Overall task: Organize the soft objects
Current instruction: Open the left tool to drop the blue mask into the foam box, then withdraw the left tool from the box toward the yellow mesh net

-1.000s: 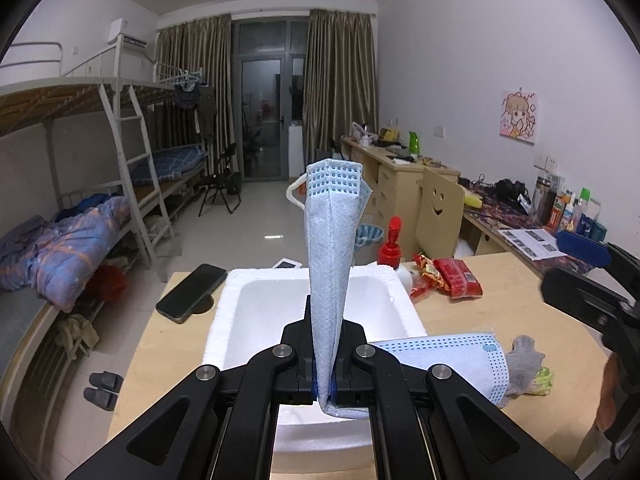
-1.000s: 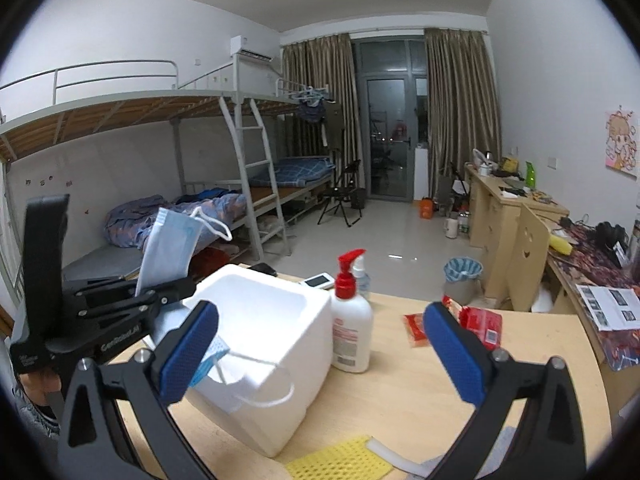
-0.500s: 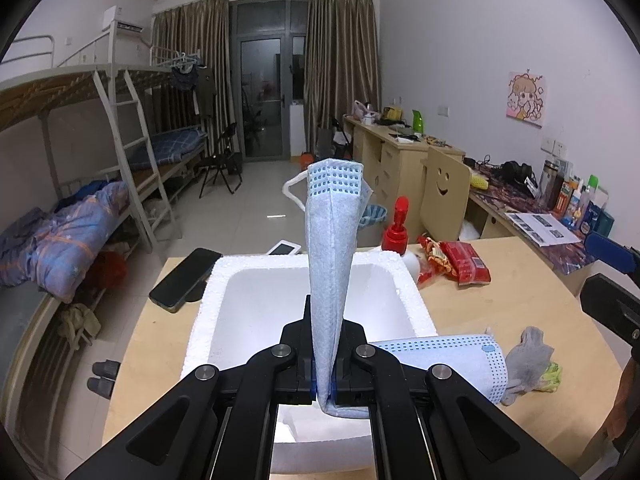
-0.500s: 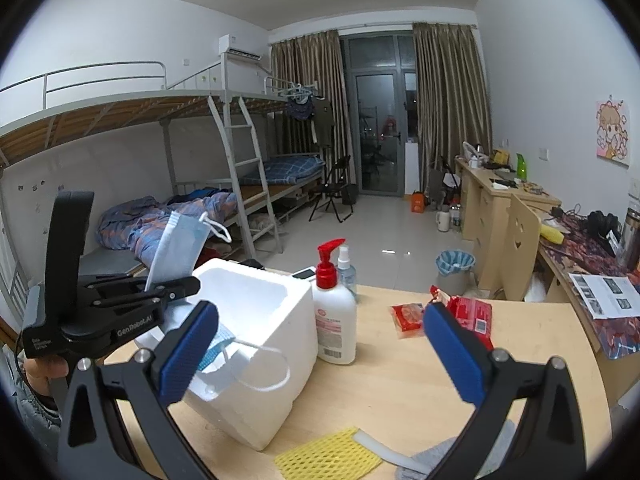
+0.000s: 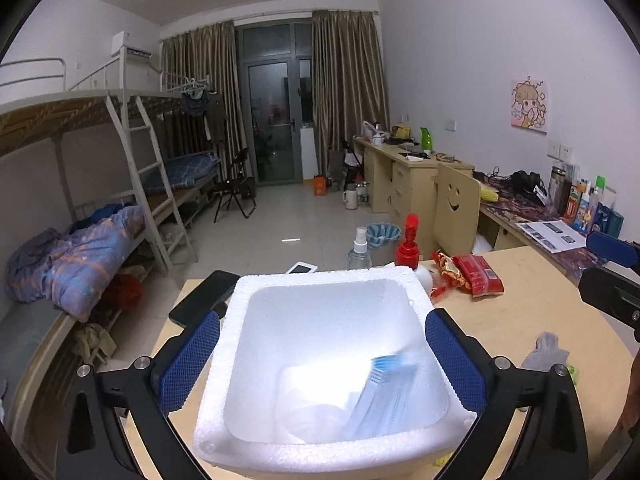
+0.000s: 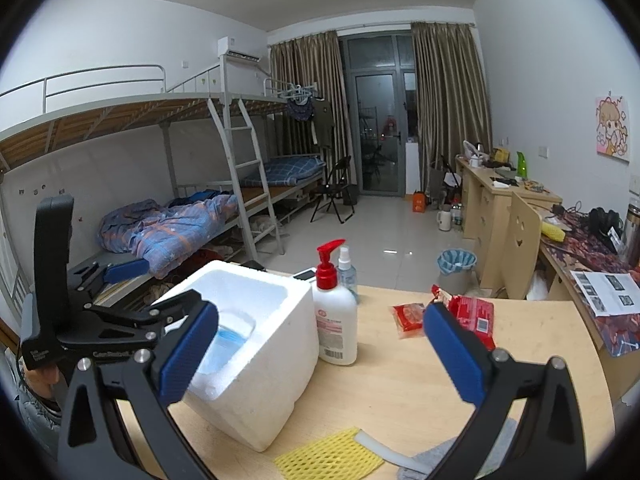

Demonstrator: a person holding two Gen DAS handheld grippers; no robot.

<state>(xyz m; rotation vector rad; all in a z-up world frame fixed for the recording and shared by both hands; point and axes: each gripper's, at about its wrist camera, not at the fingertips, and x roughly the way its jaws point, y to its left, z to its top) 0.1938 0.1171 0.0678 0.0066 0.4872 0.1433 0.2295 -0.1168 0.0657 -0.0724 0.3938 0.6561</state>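
Note:
A white foam box (image 5: 320,280) stands on the wooden table, right under my left gripper (image 5: 322,318). The left jaws are opening wide, one to each side of the box, with nothing pressed between the pads. Blue face masks (image 5: 384,396) lie blurred inside the box at its near right corner, and they also show as masks (image 6: 230,342) in the right wrist view. My right gripper (image 6: 320,316) stands open and empty over the table, right of the box (image 6: 280,344). A grey glove (image 5: 546,350) and a yellow mesh cloth (image 6: 328,456) lie on the table.
A red-pump lotion bottle (image 6: 336,320) and a spray bottle (image 6: 347,272) stand against the box's right side. Red snack packets (image 6: 472,316) lie further right. A black phone (image 5: 204,298) rests at the table's far left edge. A hand holds the left gripper (image 6: 156,286).
My left jaws went from shut on an upright blue mask to wide open, and the mask dropped into the foam box. The mask draped over the box rim no longer hangs there.

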